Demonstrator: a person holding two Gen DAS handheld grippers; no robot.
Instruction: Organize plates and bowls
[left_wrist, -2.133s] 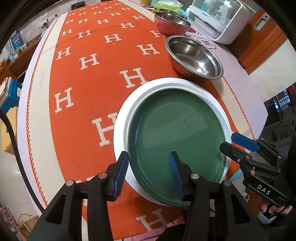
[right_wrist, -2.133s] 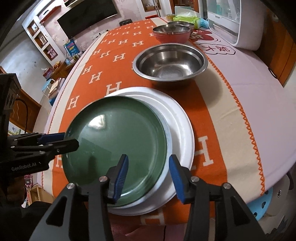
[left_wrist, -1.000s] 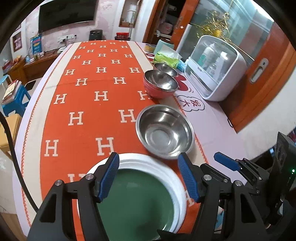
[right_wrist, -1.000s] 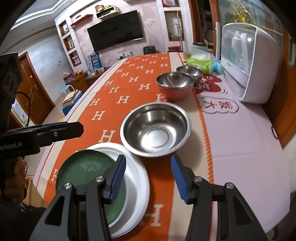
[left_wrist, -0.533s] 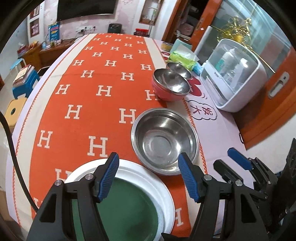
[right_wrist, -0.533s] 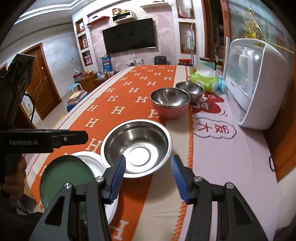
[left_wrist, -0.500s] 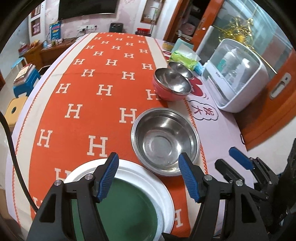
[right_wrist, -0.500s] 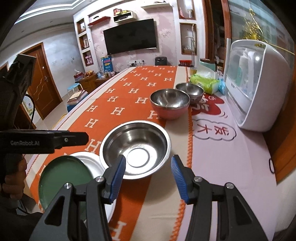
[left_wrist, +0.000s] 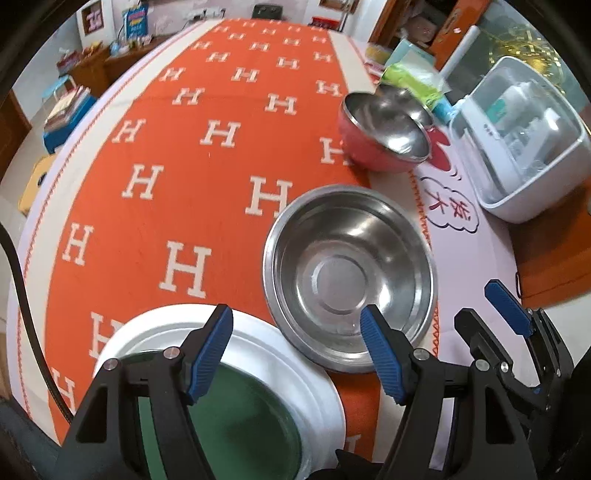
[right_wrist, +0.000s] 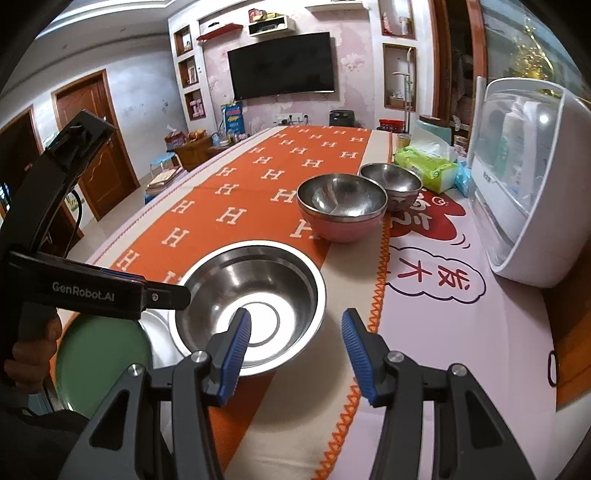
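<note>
A green plate (left_wrist: 236, 424) lies stacked on a white plate (left_wrist: 295, 362) at the table's near edge. A wide steel bowl (left_wrist: 351, 273) (right_wrist: 251, 302) sits just beyond them. A red bowl with a steel inside (left_wrist: 384, 136) (right_wrist: 341, 212) and a smaller steel bowl (right_wrist: 391, 181) stand farther back. My left gripper (left_wrist: 299, 350) is open and empty, above the plates and the wide bowl's near rim. My right gripper (right_wrist: 295, 350) is open and empty, above the wide bowl's near right rim.
An orange cloth with white H marks (left_wrist: 184, 166) covers the long table. A white lidded appliance (left_wrist: 517, 144) (right_wrist: 528, 192) stands at the right edge. A green tissue pack (right_wrist: 428, 162) lies behind the bowls. The table's right edge (right_wrist: 546, 369) is close.
Both grippers rose off the stacked plates and moved forward toward the wide steel bowl. Both stayed open and empty; the plates and bowls have not moved.
</note>
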